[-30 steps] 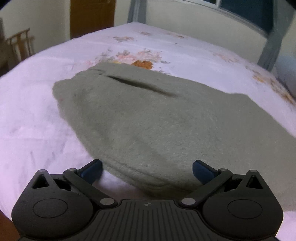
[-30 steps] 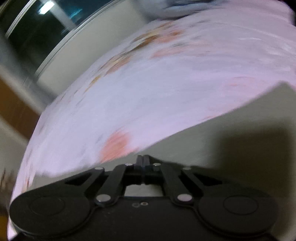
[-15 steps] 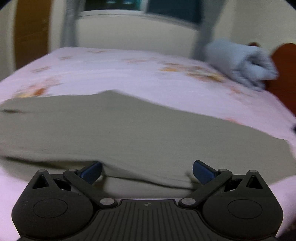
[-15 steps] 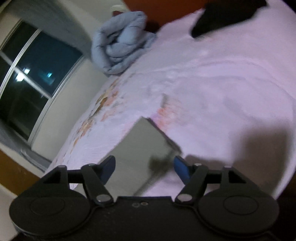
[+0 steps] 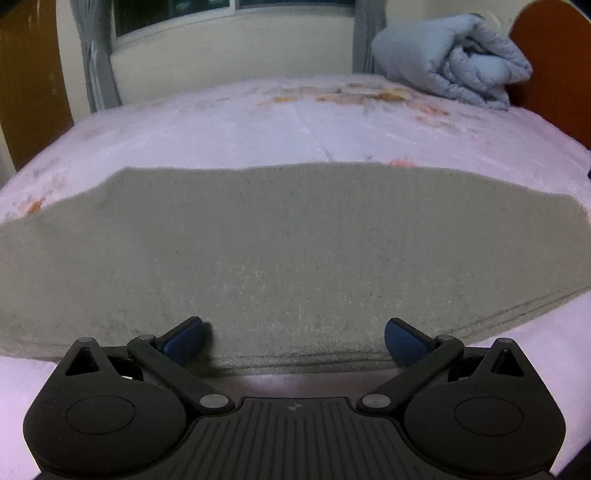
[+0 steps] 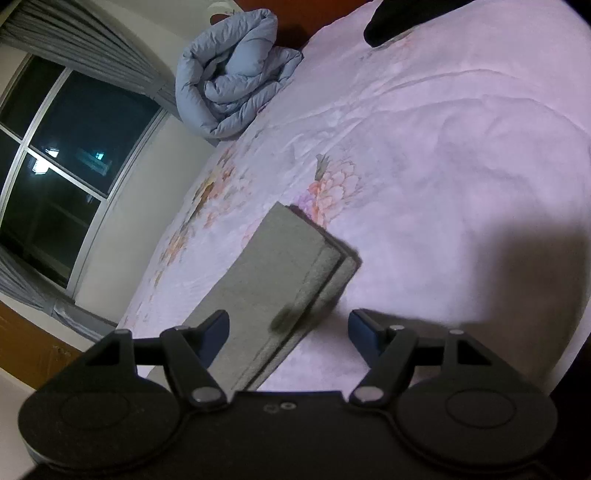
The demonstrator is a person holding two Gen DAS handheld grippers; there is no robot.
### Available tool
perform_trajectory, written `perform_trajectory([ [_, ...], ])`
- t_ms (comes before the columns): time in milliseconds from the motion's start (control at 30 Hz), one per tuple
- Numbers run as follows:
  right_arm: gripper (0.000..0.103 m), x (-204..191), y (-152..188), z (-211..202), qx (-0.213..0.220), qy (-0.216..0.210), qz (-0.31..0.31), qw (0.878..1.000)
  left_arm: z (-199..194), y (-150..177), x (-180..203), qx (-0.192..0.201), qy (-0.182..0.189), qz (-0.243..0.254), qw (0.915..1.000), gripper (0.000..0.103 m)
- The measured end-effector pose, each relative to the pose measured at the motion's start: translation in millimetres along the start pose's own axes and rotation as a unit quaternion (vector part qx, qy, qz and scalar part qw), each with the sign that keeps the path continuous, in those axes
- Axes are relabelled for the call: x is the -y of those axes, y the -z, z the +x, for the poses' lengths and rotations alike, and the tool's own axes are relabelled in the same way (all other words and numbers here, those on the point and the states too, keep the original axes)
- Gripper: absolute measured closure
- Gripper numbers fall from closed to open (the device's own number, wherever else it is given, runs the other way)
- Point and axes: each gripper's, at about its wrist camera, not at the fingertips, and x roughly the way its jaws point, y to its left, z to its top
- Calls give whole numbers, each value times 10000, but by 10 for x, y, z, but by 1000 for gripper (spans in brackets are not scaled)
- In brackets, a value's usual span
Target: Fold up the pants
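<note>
The grey-green pants [image 5: 280, 251] lie flat across the pink floral bed, folded lengthwise, their near edge just in front of my left gripper [image 5: 293, 338], which is open and empty. In the right wrist view the leg end of the pants [image 6: 280, 273] shows its stacked layers. My right gripper [image 6: 288, 326] is open and empty, its jaws held just above that end.
A rolled light-blue duvet [image 5: 458, 55] lies at the head of the bed by the brown headboard [image 5: 554, 62]; it also shows in the right wrist view [image 6: 232, 74]. A dark object [image 6: 399, 18] lies on the far sheet. A window [image 6: 55, 177] and curtains flank the bed [image 6: 461, 155].
My right gripper opened and let go of the pants, then settled above the leg end. My left gripper swung right along the pants, from the waist toward the middle, staying open.
</note>
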Motion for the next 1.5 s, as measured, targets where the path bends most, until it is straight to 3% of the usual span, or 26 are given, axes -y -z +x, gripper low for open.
perform_trajectory([
  [67,39,-16,1,1,35,29,-44,10000,-154,-8,49,339,189,-84,9992,0],
  [133,39,-11,1,-9,126,65,-45,9999,-197,-55,214,458,330,185,9982,0],
  [233,41,41,-7,17,107,63,100,9999,26,-45,372,-46,273,302,9992,0],
  [467,47,263,-59,-4,254,-121,837,9961,37,49,333,106,322,141,9993,0],
  [667,48,228,-42,70,215,-174,861,9959,22,106,255,122,340,104,9993,0],
  [800,60,159,-32,188,87,-237,897,9956,51,119,269,140,333,82,9993,0],
  [967,67,63,43,331,-71,-217,855,9961,57,115,268,129,326,58,9994,0],
  [1033,77,47,53,369,-99,-114,805,9966,56,114,271,130,318,60,9994,0],
  [1100,98,45,59,391,-119,-26,773,9969,32,115,255,172,329,-19,9993,0],
  [1200,98,39,70,394,-116,-2,683,9976,0,164,278,295,251,64,9992,0],
  [1300,93,66,64,400,-67,-35,751,9971,49,177,312,186,223,182,9994,0],
  [1400,97,55,46,435,-105,59,641,9979,72,119,278,39,299,122,9995,0],
  [1500,95,-4,5,470,-212,162,504,9984,82,104,271,-10,346,129,9993,0],
])
